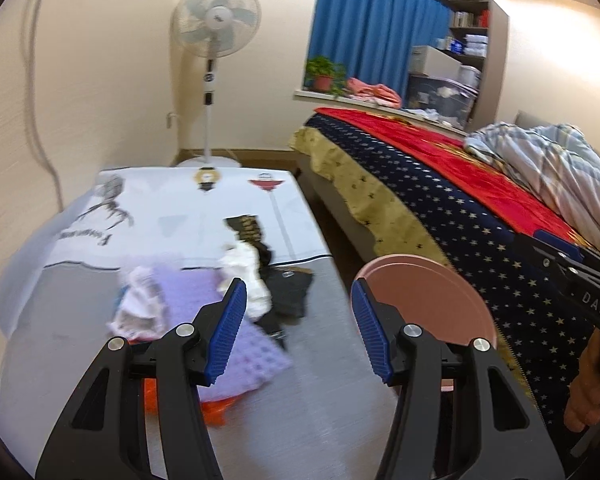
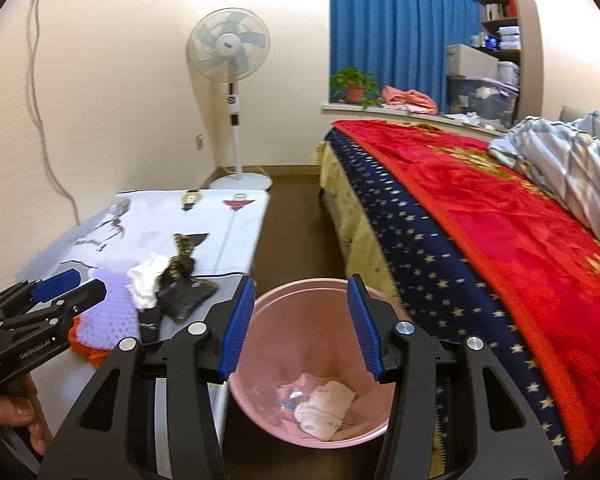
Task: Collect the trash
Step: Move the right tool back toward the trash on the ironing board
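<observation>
A pile of trash lies on the low table (image 1: 320,380): a purple bubble sheet (image 1: 236,348), white crumpled paper (image 1: 246,276), black wrappers (image 1: 288,292) and an orange scrap (image 1: 216,408). My left gripper (image 1: 298,330) is open and empty above the table edge, just right of the pile. A pink bin (image 2: 312,360) stands on the floor between table and bed, holding crumpled white paper (image 2: 324,404). My right gripper (image 2: 302,324) is open and empty over the bin. The pile also shows in the right wrist view (image 2: 168,284), with the left gripper (image 2: 56,292) beside it.
A bed with a red and navy star blanket (image 2: 480,240) runs along the right. A standing fan (image 2: 232,80) is at the far wall. A windowsill holds a potted plant (image 2: 354,84). The bin also shows in the left wrist view (image 1: 432,300).
</observation>
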`<state>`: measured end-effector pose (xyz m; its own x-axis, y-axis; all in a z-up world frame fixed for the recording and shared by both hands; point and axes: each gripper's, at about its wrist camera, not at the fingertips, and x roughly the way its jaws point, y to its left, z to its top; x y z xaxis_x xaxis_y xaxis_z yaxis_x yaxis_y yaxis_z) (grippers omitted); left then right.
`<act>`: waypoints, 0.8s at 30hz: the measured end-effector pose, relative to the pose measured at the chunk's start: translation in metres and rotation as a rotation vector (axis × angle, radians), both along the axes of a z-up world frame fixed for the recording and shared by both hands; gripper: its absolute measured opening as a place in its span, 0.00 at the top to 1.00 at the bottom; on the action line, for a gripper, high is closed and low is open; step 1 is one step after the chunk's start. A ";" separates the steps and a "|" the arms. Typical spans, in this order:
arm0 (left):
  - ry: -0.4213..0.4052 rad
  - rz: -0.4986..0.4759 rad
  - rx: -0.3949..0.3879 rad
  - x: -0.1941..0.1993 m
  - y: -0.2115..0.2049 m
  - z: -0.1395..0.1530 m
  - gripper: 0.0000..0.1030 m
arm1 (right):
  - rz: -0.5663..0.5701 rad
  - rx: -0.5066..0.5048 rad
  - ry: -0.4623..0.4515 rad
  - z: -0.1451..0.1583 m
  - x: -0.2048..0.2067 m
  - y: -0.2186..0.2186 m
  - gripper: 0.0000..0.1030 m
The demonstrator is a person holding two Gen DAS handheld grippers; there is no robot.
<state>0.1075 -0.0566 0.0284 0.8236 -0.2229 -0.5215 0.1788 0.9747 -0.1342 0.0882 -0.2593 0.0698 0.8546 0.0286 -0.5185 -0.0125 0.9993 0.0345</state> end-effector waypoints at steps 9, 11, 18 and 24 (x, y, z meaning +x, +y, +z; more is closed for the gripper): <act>0.063 0.094 -0.011 0.005 0.038 -0.018 0.53 | 0.112 0.049 0.023 -0.012 0.012 0.038 0.62; 0.086 0.106 -0.020 0.009 0.042 -0.025 0.53 | 0.136 0.059 0.028 -0.014 0.017 0.046 0.62; 0.156 0.117 -0.053 0.022 0.049 -0.047 0.53 | 0.195 0.101 0.049 -0.024 0.042 0.072 0.62; 0.202 0.137 -0.061 0.034 0.054 -0.062 0.54 | 0.233 0.140 0.069 -0.032 0.061 0.087 0.62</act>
<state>0.1412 -0.0024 -0.0335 0.7290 -0.1523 -0.6674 0.0087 0.9769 -0.2134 0.1488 -0.1718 0.0375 0.7794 0.2954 -0.5526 -0.2338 0.9553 0.1809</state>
